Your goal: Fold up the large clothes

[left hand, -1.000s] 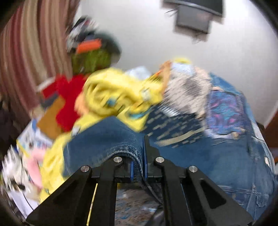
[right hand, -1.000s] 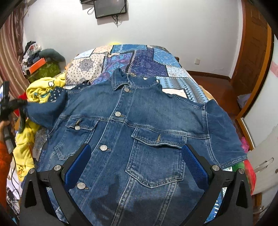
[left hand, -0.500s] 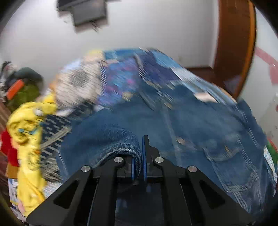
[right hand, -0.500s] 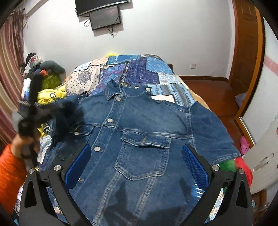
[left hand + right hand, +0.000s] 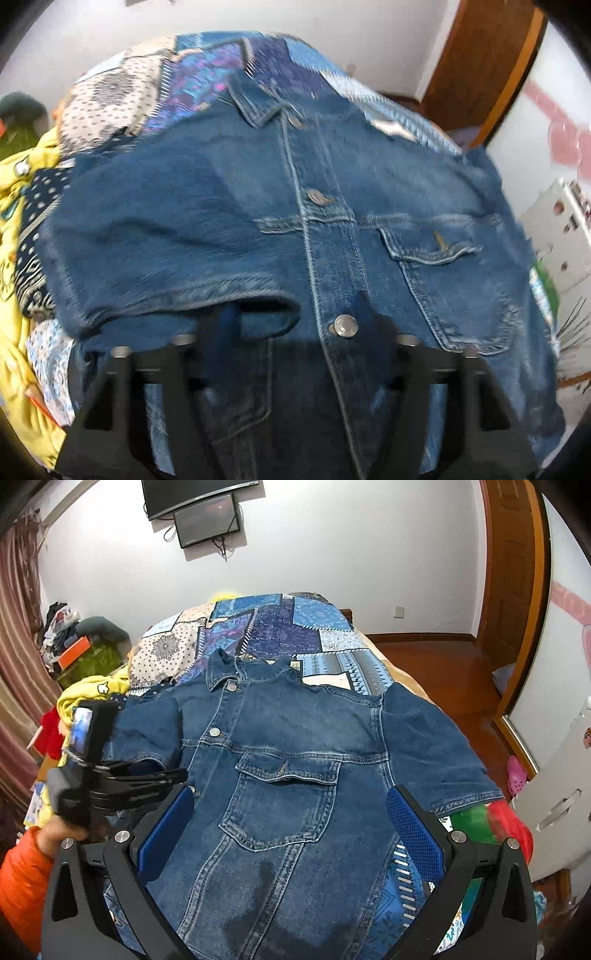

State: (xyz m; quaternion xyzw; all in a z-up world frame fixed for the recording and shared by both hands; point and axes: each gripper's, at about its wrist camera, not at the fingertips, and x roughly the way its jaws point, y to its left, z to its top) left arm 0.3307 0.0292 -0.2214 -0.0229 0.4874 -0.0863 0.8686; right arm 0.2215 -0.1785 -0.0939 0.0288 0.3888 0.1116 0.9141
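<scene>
A blue denim jacket point(image 5: 295, 760) lies front up on the patchwork bedspread point(image 5: 280, 627), collar toward the far wall. Its left sleeve point(image 5: 166, 240) is folded in over the front panel, its cuff near the button placket. My left gripper point(image 5: 295, 325) hangs open just over that cuff, with nothing between its fingers; it also shows in the right wrist view point(image 5: 144, 775). My right gripper point(image 5: 291, 834) is open and empty above the jacket's lower front. The right sleeve point(image 5: 432, 749) lies spread out to the right.
A yellow garment point(image 5: 18, 221) and other clothes are heaped at the bed's left edge. A pile with an orange box point(image 5: 74, 653) stands by the curtain. A TV point(image 5: 207, 517) hangs on the far wall. A wooden door point(image 5: 513, 590) and white cabinet point(image 5: 561, 805) are at the right.
My left gripper carried the left sleeve from the bed's left side inward over the jacket front, then opened and let it go. The right gripper rose a little and stayed open.
</scene>
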